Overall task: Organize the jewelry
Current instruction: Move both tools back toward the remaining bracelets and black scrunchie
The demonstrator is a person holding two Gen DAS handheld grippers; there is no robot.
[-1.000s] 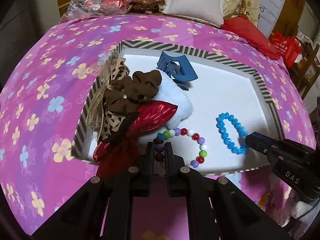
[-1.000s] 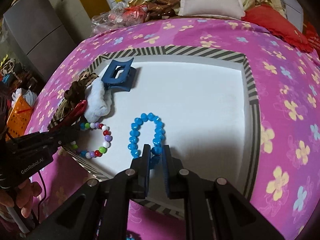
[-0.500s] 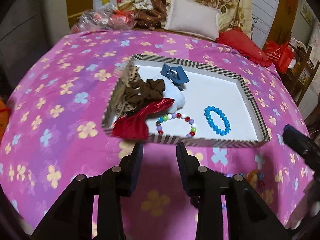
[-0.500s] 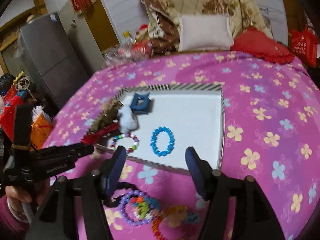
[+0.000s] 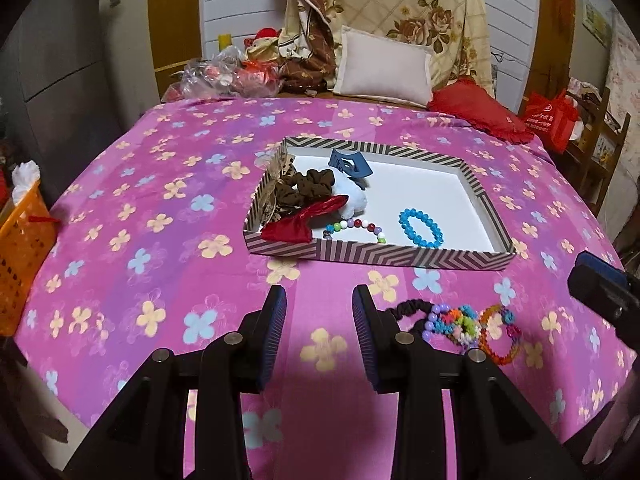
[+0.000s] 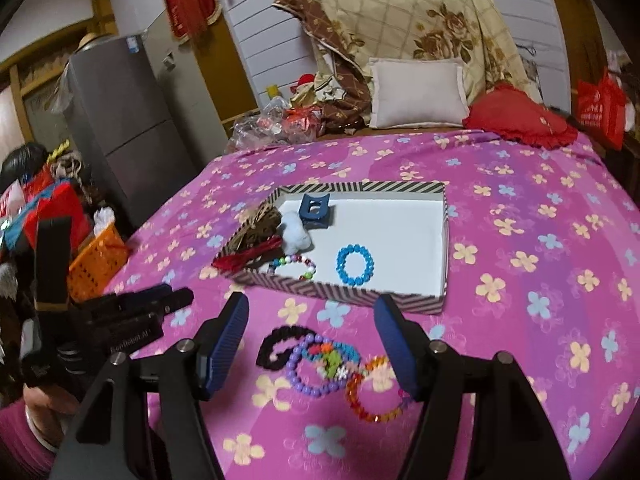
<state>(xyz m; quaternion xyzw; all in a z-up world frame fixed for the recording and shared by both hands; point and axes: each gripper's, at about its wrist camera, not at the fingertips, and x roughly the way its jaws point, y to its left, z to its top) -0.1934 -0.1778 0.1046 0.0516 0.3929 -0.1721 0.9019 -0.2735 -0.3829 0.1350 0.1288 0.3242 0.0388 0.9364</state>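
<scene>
Right wrist view — striped tray (image 6: 344,296) long axis running away; both grippers (image 6: 312,336) (image 5: 320,320) spread, empty.

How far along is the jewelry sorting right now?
Done: the blue bracelet and multicolor bracelet lie in the striped box. In hand: nothing; left gripper and right gripper are open. Left: the bracelet pile on the bedspread.

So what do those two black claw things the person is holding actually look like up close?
Both are matte black plastic frames with silver screws at the joints. Each ends in two flat fingers faced with dark blue ribbed pads. The left gripper and right gripper look alike. From the right camera, the left one's body carries small white lettering, too blurred to read surely.
</scene>
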